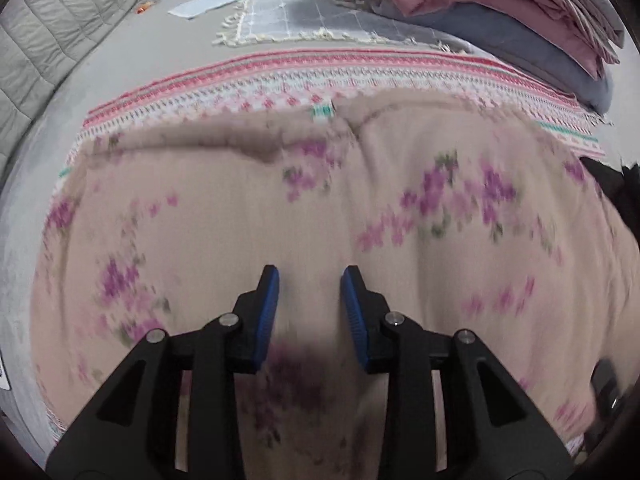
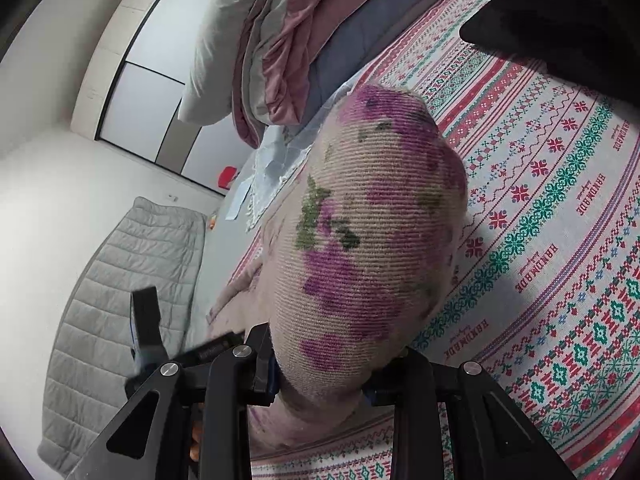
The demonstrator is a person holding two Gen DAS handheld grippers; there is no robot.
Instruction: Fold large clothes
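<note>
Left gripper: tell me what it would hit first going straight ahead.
Probably the floral garment: the left gripper, jaws open, points right at it, though blur hides the gap.

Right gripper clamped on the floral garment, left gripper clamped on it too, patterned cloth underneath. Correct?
Not quite: the left gripper is open, jaws apart over the floral garment, per the left wrist view. The right gripper does clamp it, with the patterned cloth underneath.
</note>
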